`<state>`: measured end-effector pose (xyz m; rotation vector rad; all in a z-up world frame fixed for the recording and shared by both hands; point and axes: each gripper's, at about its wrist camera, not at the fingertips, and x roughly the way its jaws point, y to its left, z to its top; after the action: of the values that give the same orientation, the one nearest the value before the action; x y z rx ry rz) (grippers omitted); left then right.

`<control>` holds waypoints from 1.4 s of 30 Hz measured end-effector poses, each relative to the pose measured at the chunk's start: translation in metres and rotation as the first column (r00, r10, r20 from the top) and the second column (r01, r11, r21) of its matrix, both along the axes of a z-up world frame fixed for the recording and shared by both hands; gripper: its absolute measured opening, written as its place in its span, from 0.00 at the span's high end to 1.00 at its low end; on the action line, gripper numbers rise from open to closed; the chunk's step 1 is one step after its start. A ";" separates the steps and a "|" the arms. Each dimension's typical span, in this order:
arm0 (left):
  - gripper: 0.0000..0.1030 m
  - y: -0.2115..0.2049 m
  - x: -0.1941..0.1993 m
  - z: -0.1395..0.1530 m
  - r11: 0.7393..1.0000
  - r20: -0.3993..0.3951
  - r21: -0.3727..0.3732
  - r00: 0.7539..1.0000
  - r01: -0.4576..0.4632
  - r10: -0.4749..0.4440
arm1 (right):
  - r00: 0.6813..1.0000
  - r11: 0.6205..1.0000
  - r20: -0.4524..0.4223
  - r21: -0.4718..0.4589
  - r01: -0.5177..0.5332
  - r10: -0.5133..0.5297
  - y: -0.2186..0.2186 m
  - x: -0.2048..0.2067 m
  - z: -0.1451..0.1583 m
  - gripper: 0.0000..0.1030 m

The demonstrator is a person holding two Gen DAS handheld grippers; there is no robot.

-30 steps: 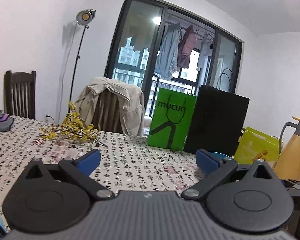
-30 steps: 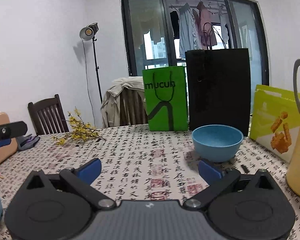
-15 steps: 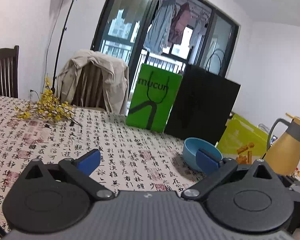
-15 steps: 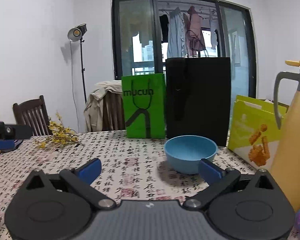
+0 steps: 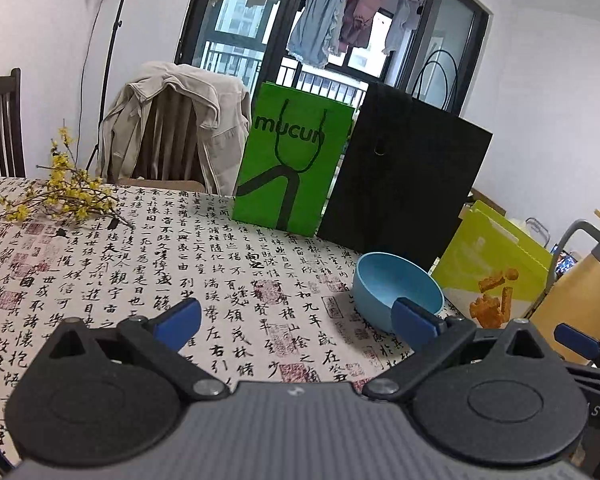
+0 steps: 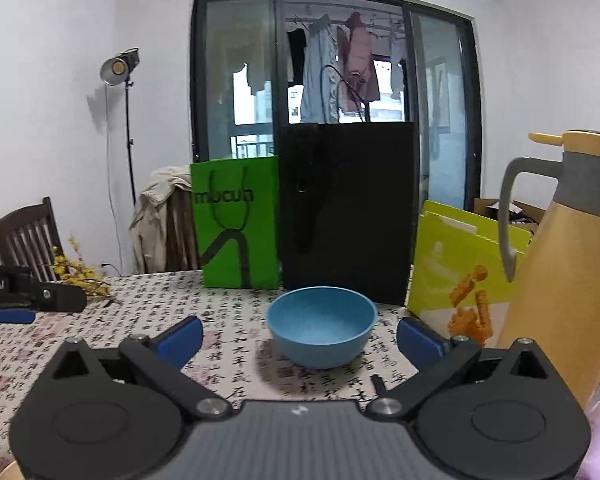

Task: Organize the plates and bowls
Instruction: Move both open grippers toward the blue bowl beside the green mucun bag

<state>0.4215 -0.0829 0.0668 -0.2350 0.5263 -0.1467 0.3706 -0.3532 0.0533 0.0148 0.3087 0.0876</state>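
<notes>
Left wrist view: your left hand-held gripper (image 5: 296, 318) has its blue-padded fingers spread wide apart, holding nothing, above the surface (image 5: 148, 264) with its calligraphy-print cloth. The blue bowl (image 5: 396, 290) sits upright on the surface toward the far right, empty; your right fingertip (image 5: 414, 320) overlaps its near rim in the frame, contact cannot be told. Behind the bowl along the far edge stand a green mucun bag (image 5: 292, 160) and a black bag (image 5: 404, 184), touching side by side. A lime snack box (image 5: 496, 264) and a yellow thermal jug (image 5: 580, 292) are at the right edge. Yellow flower sprigs (image 5: 60, 196) lie near the far left corner. A chair draped with a beige jacket (image 5: 176, 120) stands beyond the far edge.

Right wrist view: your right hand-held gripper (image 6: 300, 338) is likewise fully spread, empty. The blue bowl (image 6: 321, 326) sits centred between the two fingers and just ahead of them, untouched, upright on the surface (image 6: 228, 320). Black bag (image 6: 348, 212) directly behind it, green mucun bag (image 6: 236, 220) to its left, lime snack box (image 6: 460, 264) and yellow thermal jug (image 6: 568, 264) to its right. Your left hand-held gripper (image 6: 28, 296) shows at the left edge, well apart from the bowl. A studio lamp (image 6: 120, 68) stands by the wall.
</notes>
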 end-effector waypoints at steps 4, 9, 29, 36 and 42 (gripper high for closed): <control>0.00 -0.018 0.021 0.008 0.999 -0.011 0.024 0.999 -0.032 0.032 | 0.999 0.999 -0.017 -0.015 0.038 -0.038 -0.007 0.019 0.002 0.00; 0.00 -0.040 0.050 0.012 0.995 -0.028 0.066 0.997 -0.073 0.075 | 0.996 0.998 -0.072 -0.002 0.057 -0.057 -0.019 0.047 0.001 0.00; 0.00 -0.094 0.137 -0.005 0.942 -0.030 0.239 0.968 -0.234 0.248 | 0.955 0.990 -0.261 -0.030 0.137 -0.140 -0.025 0.141 -0.025 0.00; 0.00 -0.101 0.163 -0.013 0.938 -0.052 0.264 0.967 -0.226 0.248 | 0.931 0.986 -0.340 0.054 0.160 -0.133 -0.033 0.172 -0.040 0.00; 0.00 -0.110 0.183 -0.026 0.934 -0.080 0.292 0.968 -0.207 0.239 | 0.908 0.977 -0.388 0.074 0.199 -0.155 -0.033 0.201 -0.052 0.00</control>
<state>0.6048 -0.1928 0.0405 -0.0227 0.6230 0.1650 0.5712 -0.3863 0.0017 0.1739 0.6907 -0.0814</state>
